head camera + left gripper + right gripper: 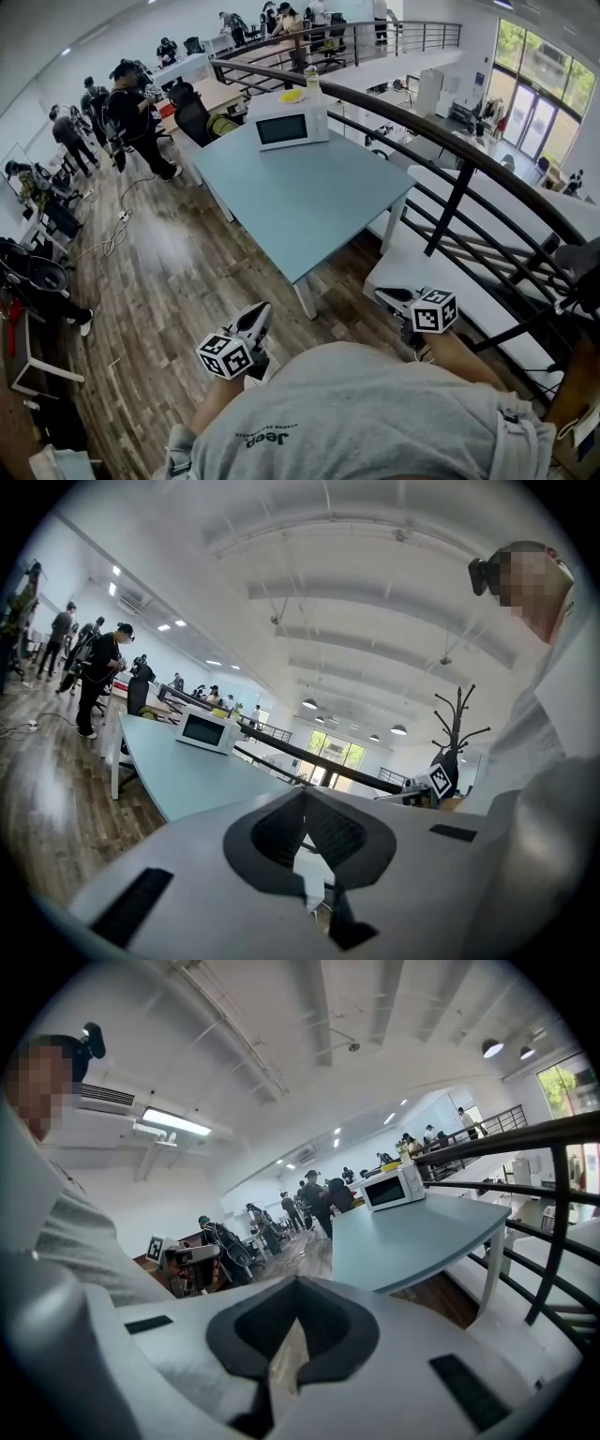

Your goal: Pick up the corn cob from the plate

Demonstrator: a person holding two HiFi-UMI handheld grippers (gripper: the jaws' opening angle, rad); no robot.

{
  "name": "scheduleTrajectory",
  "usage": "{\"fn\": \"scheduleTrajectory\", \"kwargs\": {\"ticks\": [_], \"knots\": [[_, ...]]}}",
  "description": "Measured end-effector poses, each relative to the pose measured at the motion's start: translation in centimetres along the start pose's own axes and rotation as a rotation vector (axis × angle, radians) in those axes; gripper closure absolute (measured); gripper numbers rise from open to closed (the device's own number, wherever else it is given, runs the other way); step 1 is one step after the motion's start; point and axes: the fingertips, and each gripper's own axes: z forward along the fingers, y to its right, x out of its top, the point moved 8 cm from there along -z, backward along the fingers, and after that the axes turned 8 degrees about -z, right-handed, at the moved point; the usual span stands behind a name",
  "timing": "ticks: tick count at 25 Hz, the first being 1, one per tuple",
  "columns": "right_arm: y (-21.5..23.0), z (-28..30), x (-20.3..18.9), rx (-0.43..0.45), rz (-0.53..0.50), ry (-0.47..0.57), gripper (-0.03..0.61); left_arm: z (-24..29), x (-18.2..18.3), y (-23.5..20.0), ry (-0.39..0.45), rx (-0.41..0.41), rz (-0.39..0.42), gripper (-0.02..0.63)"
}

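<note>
Corn cob (pixel 292 95) atop microwave (pixel 286 127), left claw (pixel 261 311), right claw (pixel 382 296) closed, empty

We see a pale blue table (pixel 309 206) running from the centre of the head view toward the upper middle, with a white microwave (pixel 287 120) at its far end. A yellow object (pixel 292 96) lies on top of the microwave. A dark railing (pixel 441 141) curves along the table's right side. Wooden floor (pixel 169 281) fills the left, where a pale cable (pixel 111 239) trails. Several people (pixel 131 108) stand at upper left, and large windows (pixel 539 94) show at upper right. In the left gripper view we see a dark coat stand (pixel 457 728) at right.
</note>
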Motion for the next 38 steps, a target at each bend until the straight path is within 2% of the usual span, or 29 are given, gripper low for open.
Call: {"fn": "scheduleTrajectory", "kwargs": {"ticks": [8, 16, 21, 31, 38], "knots": [[2.7, -0.4, -0.9, 0.033, 0.043, 0.005, 0.569, 2.0, -0.5, 1.4, -0.025, 0.019, 0.006, 0.595], [4.2, 2.4, -0.5, 0.011, 0.061, -0.014, 0.569, 3.4, 0.3, -2.1, -0.034, 0.008, -0.020, 0.595], [4.3, 7.0, 1.5, -0.033, 0.044, -0.013, 0.569, 4.3, 3.0, -7.5, -0.038, -0.040, -0.020, 0.595], [2.7, 18.9, 8.6, -0.119, 0.015, 0.022, 0.569, 5.5, 13.2, -20.0, -0.052, -0.139, 0.010, 0.595], [1.8, 24.7, 9.9, -0.158, 0.029, -0.019, 0.569, 6.7, 15.6, -26.5, -0.094, -0.188, -0.024, 0.595]]}}
